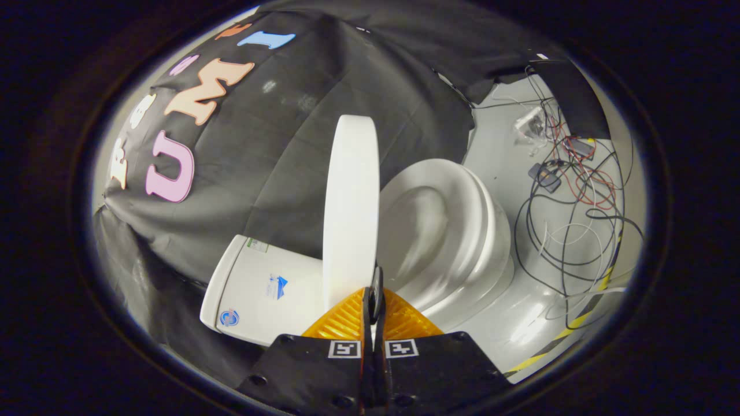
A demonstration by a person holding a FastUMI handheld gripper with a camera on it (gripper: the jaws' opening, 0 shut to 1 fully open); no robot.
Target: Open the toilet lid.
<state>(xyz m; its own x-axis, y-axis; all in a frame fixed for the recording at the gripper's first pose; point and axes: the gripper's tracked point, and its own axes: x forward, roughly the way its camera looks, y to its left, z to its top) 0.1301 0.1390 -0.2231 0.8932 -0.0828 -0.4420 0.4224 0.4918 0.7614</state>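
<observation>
The toilet lid (350,208) stands raised on edge just ahead of the fingers (352,315), between cistern (254,289) and bowl (445,231). The fingers are pressed together, gripping nothing visible. Opening looks nearly done; perhaps only leaning it back remains.

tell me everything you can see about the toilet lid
The toilet lid is plain white, smooth and glossy like plastic, seen nearly edge-on as a tall rounded slab. It stands raised, off the seat and bowl, with the tank on its other side. It rises just ahead of the gripper, whose orange fingers are closed together at its near edge; whether they pinch it I cannot tell.
</observation>
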